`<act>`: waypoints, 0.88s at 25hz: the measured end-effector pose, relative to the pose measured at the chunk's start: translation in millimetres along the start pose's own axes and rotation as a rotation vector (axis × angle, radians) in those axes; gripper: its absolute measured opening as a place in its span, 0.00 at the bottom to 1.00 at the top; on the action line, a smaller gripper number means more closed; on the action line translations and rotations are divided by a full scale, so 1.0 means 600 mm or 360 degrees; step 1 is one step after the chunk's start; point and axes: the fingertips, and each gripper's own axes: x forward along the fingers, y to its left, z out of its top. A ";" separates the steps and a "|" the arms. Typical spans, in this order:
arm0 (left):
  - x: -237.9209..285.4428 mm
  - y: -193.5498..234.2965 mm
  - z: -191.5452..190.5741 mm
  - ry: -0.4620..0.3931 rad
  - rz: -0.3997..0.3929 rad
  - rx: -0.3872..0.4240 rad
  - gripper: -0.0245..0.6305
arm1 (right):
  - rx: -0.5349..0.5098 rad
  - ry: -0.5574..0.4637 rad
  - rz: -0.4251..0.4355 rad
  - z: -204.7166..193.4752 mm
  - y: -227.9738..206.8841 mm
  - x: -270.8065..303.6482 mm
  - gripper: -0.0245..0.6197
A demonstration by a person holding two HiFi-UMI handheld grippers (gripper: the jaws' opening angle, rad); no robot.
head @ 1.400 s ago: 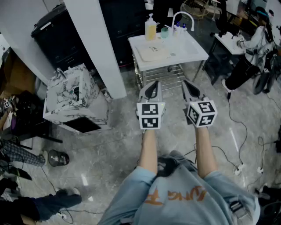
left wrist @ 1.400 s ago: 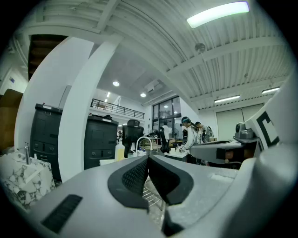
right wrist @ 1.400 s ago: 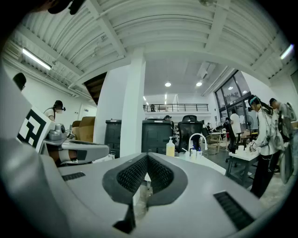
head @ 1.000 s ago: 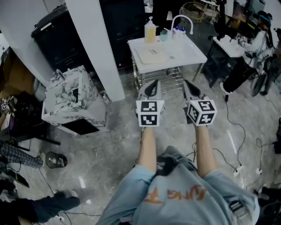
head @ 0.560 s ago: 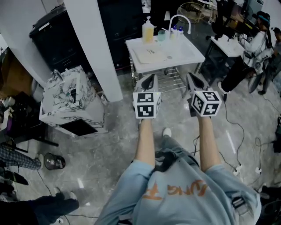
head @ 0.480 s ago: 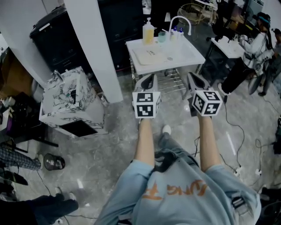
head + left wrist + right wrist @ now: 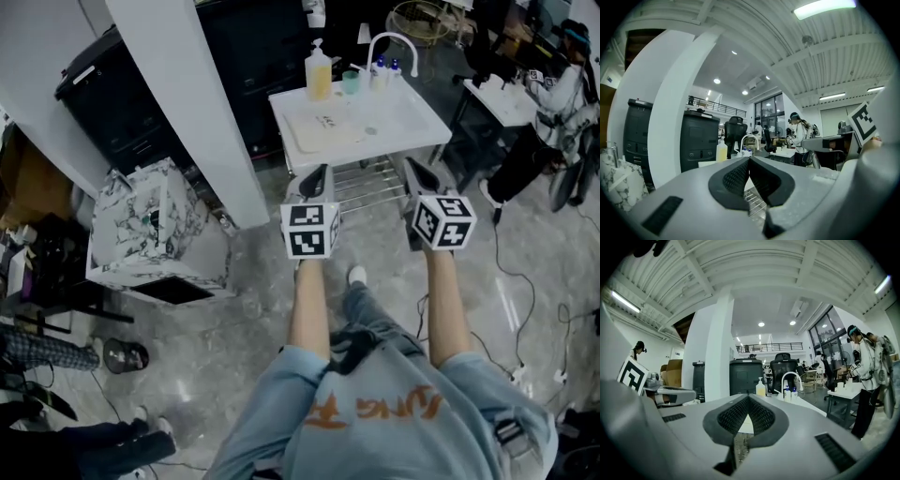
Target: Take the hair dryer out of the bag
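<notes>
- While both are held out level ahead of the person, the left gripper (image 7: 317, 180) and right gripper (image 7: 418, 174) are seen side by side, apart from each other.
- Left gripper: jaws are pressed fully together in the left gripper view, nothing is caught between the pads.
- Right gripper: jaws are likewise closed tight in the right gripper view, nothing is held.
- A marker cube (image 7: 310, 230) is carried on the left gripper, another cube (image 7: 442, 221) on the right.
- The marble-patterned bag (image 7: 150, 220) is found low at the left of the head view, by the foot of the white pillar (image 7: 187, 112), well apart from both grippers and touched by neither.
- The hair dryer cannot be made out in any view.
- A white desk (image 7: 417, 120) is placed straight ahead of the grippers; a wire rack (image 7: 367, 180) is seen under it.
- On the desk a yellow bottle (image 7: 321, 75), a green cup (image 7: 351, 82) and a curved white faucet (image 7: 390, 43) are lined up along the far edge.
- A black cabinet (image 7: 117, 108) is set behind the pillar.
- Cables (image 7: 511, 281) are trailed over the grey floor at the right.
</notes>
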 end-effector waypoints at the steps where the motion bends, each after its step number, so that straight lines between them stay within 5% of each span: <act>1: 0.021 0.003 -0.008 0.0016 0.0003 -0.0014 0.04 | 0.0007 0.0021 0.0003 -0.009 -0.013 0.018 0.04; 13: 0.318 0.037 -0.120 0.0237 0.0025 -0.0167 0.04 | 0.0139 0.0297 0.0034 -0.115 -0.194 0.281 0.04; 22: 0.503 0.065 -0.118 0.0421 0.0047 0.0046 0.04 | 0.0366 0.0258 0.0098 -0.118 -0.308 0.449 0.04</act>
